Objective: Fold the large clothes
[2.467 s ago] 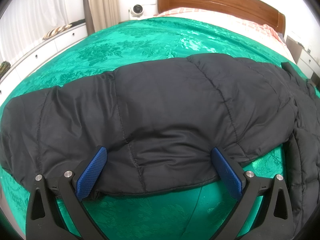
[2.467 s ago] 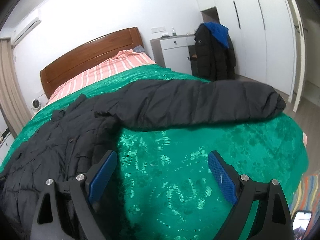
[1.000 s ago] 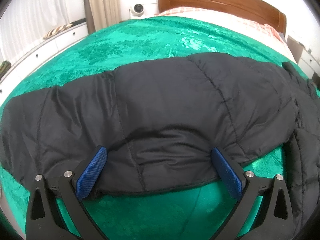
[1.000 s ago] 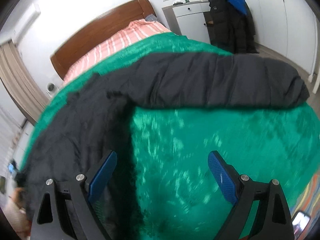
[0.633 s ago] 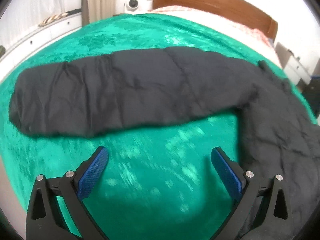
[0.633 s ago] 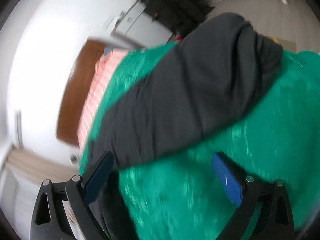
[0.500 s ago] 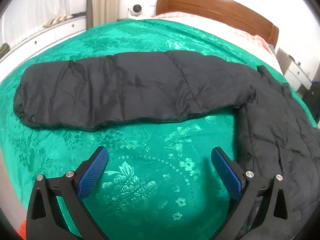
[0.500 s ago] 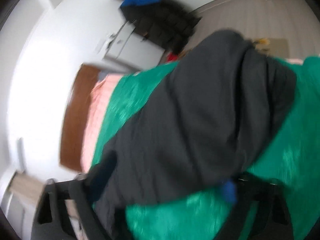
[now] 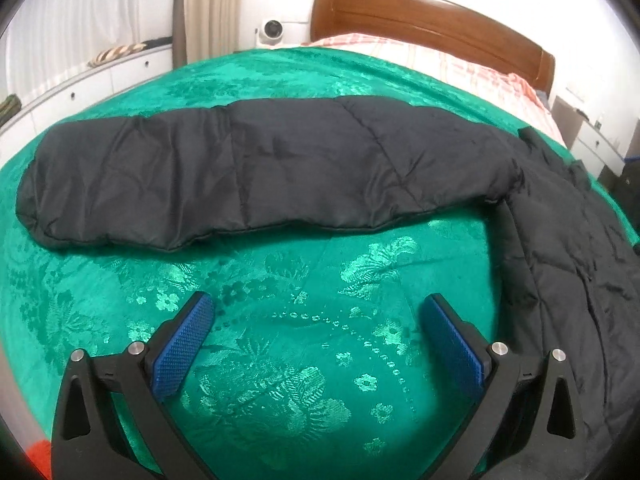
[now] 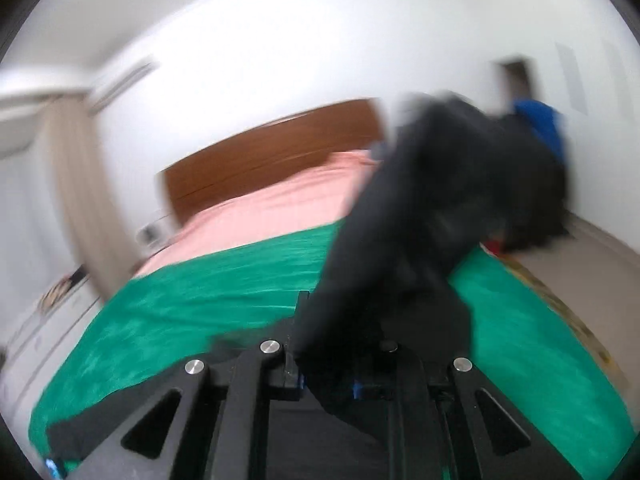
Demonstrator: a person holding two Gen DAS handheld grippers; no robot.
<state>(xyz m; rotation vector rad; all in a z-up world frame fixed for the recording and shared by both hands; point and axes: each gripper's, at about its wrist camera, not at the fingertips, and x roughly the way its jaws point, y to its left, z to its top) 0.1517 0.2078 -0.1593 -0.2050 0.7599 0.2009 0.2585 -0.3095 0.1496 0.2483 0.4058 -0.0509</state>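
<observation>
A black puffer jacket lies on the green bedspread (image 9: 280,360). In the left wrist view its left sleeve (image 9: 260,180) stretches flat across the bed, joined at the right to the jacket body (image 9: 580,264). My left gripper (image 9: 316,344) is open over bare bedspread, short of the sleeve, with nothing between its blue pads (image 9: 180,352). In the blurred right wrist view my right gripper (image 10: 326,384) is shut on the jacket's right sleeve (image 10: 420,208), which rises from the jaws, lifted above the bedspread (image 10: 200,300).
A wooden headboard (image 9: 432,20) and striped pink bedding (image 9: 460,68) are at the far end. White drawers (image 9: 80,88) and a curtain (image 9: 208,4) stand on the left. Dark and blue clothing (image 10: 540,132) hangs at the right by the floor (image 10: 580,264).
My left gripper drew back from the left sleeve, which now lies whole ahead of it. My right gripper swung to the right sleeve, closed on it and lifted it.
</observation>
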